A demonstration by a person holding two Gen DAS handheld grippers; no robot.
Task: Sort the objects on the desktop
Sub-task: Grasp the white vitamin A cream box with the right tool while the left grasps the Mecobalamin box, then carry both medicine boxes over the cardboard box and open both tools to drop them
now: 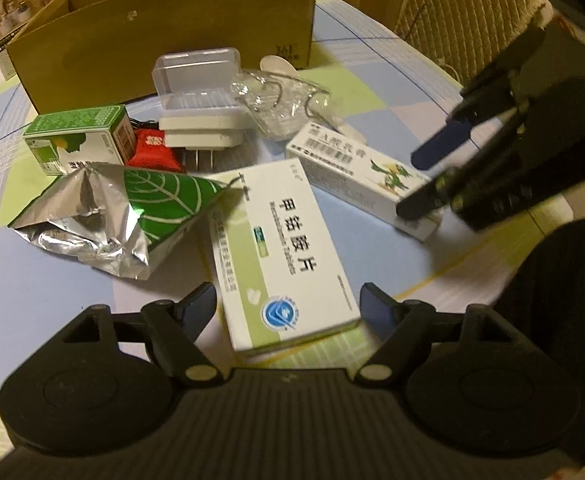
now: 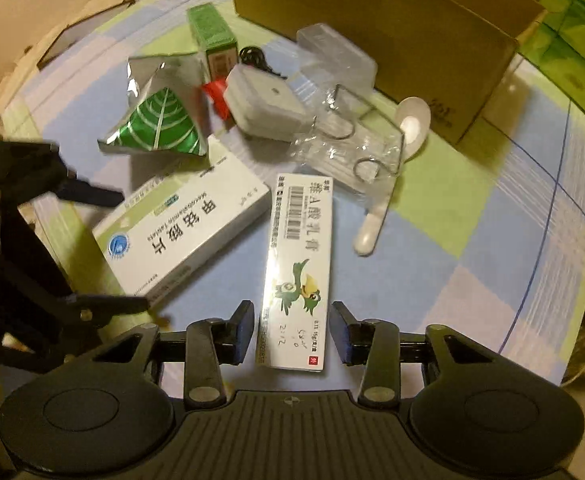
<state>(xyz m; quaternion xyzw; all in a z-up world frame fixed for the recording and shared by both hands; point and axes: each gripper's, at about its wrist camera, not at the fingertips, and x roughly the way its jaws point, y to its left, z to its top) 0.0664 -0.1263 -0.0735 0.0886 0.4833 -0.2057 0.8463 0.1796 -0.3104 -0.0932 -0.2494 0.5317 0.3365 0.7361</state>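
Note:
A white and green tablet box [image 1: 284, 256] [image 2: 180, 236] lies flat on the checked tablecloth. My left gripper [image 1: 286, 306] [image 2: 132, 250] straddles its near end, jaws wide, with a thin gap showing on the left side. A long cream box with a green bird [image 2: 294, 264] [image 1: 356, 168] lies beside it. My right gripper [image 2: 292, 330] [image 1: 420, 182] stands over that box's end, one finger on each long side, with narrow gaps at both pads. Both boxes rest on the table.
Behind lie a green carton [image 1: 80, 140], a torn foil packet [image 1: 132, 216], a red pouch [image 1: 152, 152], a white plug [image 1: 200, 128], a clear case [image 1: 196, 68], a plastic bag with wire hooks [image 2: 352, 136] and a white spoon [image 2: 408, 124]. A cardboard box [image 1: 172, 28] stands at the back.

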